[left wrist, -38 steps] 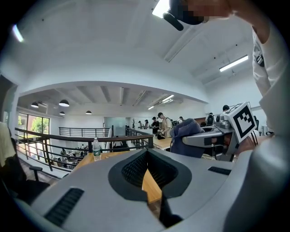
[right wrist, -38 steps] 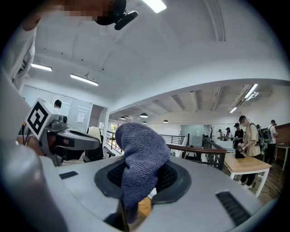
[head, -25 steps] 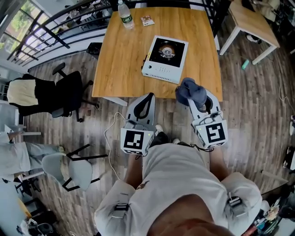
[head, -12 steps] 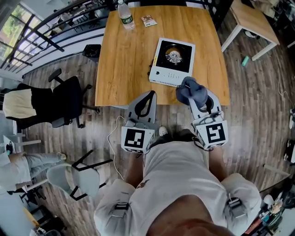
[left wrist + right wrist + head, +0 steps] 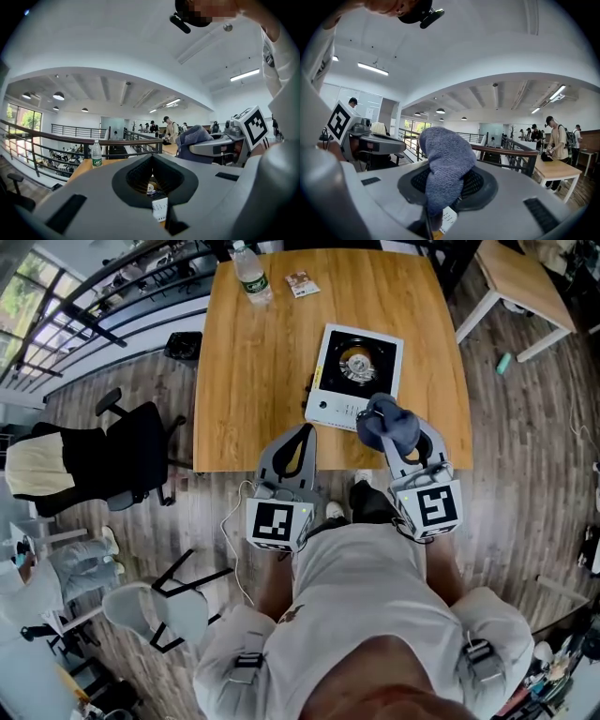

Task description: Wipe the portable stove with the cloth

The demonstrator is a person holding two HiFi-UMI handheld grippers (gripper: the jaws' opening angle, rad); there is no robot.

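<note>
Comparing with a second ago: the right claw (image 5: 392, 432) and its cloth (image 5: 386, 423) now overlap the near edge of the portable stove (image 5: 356, 367); before, they hung at the near edge of the desk (image 5: 248, 390), clear of it. Right claw is clamped on the bunched cloth. Left claw (image 5: 300, 439) is closed, empty, at the near edge. Portable stove sits right of centre, towards the near edge. Count: one stove, one cloth, one bottle (image 5: 251, 274), one small packet (image 5: 301, 282).
</note>
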